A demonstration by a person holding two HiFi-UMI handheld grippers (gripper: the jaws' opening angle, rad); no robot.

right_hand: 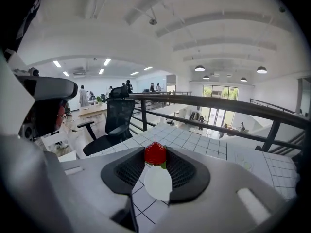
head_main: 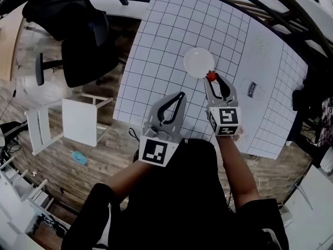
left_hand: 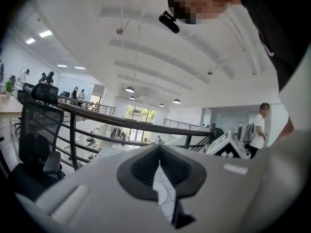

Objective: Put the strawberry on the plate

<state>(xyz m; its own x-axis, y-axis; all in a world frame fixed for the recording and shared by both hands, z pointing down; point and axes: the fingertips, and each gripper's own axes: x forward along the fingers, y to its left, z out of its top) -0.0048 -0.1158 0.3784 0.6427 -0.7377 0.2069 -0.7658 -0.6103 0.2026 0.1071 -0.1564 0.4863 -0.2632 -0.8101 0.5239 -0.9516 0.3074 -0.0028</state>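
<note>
We clench the strawberry point(right_hand: 155, 153) at our right gripper point(right_hand: 156, 162)'s jaw tips, just over the plate point(head_main: 197, 61)'s edge, with our left gripper point(head_main: 181, 95) closed and empty, so seemingly only lowering and release remain.

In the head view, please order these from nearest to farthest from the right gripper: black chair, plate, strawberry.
1. Strawberry: held between the jaws of the right gripper.
2. Plate: just ahead, slightly left.
3. Black chair: far to the left.
</note>
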